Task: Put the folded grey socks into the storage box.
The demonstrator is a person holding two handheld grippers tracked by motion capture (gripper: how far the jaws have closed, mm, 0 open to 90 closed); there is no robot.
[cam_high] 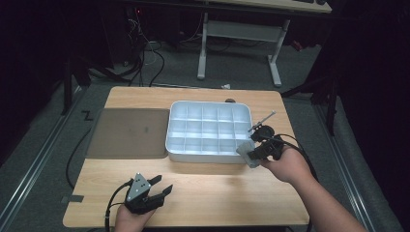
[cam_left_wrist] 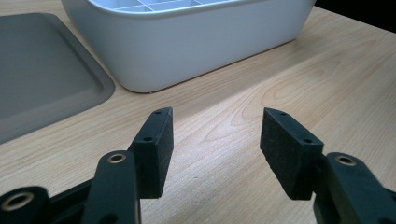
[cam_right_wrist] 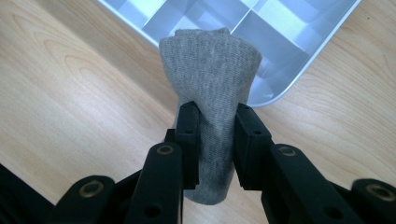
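Our right claw (cam_right_wrist: 215, 140) is clamped on a rolled grey sock (cam_right_wrist: 212, 93), held just over the near right corner of the divided tray (cam_high: 209, 153). Our left claw (cam_left_wrist: 215, 149) rests apart, near the tray's front. We judge the sock could catch the rim and unroll.

Left claw (cam_high: 162, 185): held low at the near left of the high view, hand (cam_high: 129, 216) gripping it from behind, grey three-cornered plate on top. Jaws point forward and rightward, standing wide apart with nothing between them; in the left gripper view the two black pads face each other across a broad gap.

Right claw (cam_high: 245, 155): at the near right, carried by the right hand (cam_high: 286, 165), forearm entering from the bottom right corner. Jaws point leftward, pads (cam_right_wrist: 248, 140) pressed on both sides of a rolled grey sock (cam_right_wrist: 212, 93).
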